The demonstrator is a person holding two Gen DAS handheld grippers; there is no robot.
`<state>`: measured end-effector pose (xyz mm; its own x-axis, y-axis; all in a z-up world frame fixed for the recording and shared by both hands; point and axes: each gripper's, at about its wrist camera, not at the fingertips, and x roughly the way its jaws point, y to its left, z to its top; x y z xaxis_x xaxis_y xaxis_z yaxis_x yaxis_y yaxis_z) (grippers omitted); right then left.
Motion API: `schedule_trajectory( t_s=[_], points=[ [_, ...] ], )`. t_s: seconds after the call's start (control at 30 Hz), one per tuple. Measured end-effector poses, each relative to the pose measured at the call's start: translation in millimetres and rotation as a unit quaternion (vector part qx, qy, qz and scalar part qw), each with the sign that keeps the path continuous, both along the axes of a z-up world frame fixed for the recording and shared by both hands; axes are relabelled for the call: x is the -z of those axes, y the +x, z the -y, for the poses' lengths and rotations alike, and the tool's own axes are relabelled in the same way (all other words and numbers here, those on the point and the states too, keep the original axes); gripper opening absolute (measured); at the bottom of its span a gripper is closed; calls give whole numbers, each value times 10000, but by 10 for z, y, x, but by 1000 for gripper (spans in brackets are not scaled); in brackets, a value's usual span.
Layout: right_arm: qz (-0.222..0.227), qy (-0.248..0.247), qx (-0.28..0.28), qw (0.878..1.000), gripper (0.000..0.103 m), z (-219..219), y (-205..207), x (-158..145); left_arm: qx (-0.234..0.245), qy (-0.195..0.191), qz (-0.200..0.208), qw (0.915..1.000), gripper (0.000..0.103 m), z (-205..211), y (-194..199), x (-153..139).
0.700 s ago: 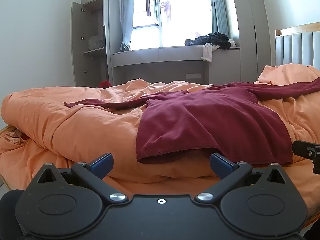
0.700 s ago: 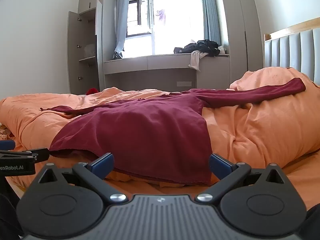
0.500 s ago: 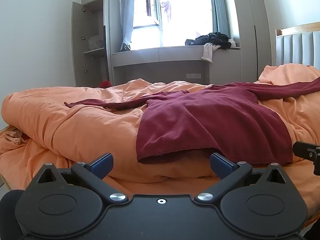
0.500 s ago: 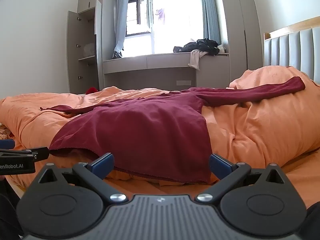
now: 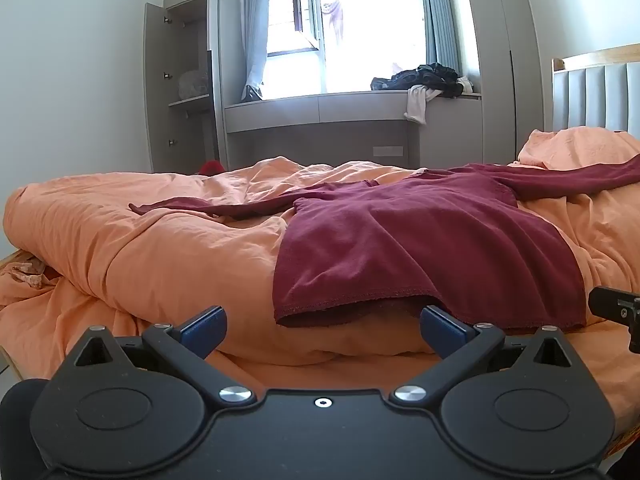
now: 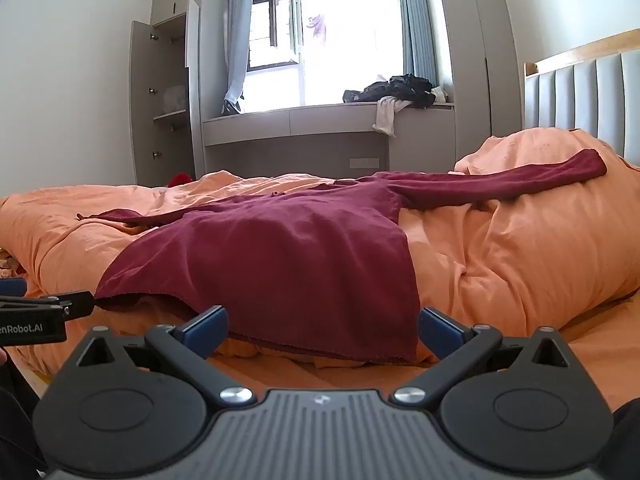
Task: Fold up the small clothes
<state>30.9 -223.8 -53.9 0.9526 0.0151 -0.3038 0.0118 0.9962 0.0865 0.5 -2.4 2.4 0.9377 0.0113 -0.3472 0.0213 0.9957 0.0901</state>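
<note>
Maroon shirt [image 5: 420, 248] spread flat on orange duvet [image 5: 160, 256]; clothes pile [image 6: 396, 90] seen on window ledge; sleeve cuff shown only in right view; left gripper [image 5: 322, 330] and right gripper [image 6: 322, 330] jaws wide apart, nothing held

White lettering "enRobot.AI", cut off at its start, on the left gripper [image 6: 40, 316] body, left of the right gripper's fingers

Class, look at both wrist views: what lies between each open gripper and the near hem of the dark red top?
Only bare orange duvet; both views show it. The left gripper, right gripper and dark red top have nothing else between them.
</note>
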Motion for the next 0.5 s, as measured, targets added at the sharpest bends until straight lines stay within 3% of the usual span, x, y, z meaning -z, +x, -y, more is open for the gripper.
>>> schedule_trajectory(
  t_s=[0.5],
  points=[
    [-39,-31,47,10000,103,-6,7,-3,-35,12,-1,10000,103,-23,-12,21]
  ],
)
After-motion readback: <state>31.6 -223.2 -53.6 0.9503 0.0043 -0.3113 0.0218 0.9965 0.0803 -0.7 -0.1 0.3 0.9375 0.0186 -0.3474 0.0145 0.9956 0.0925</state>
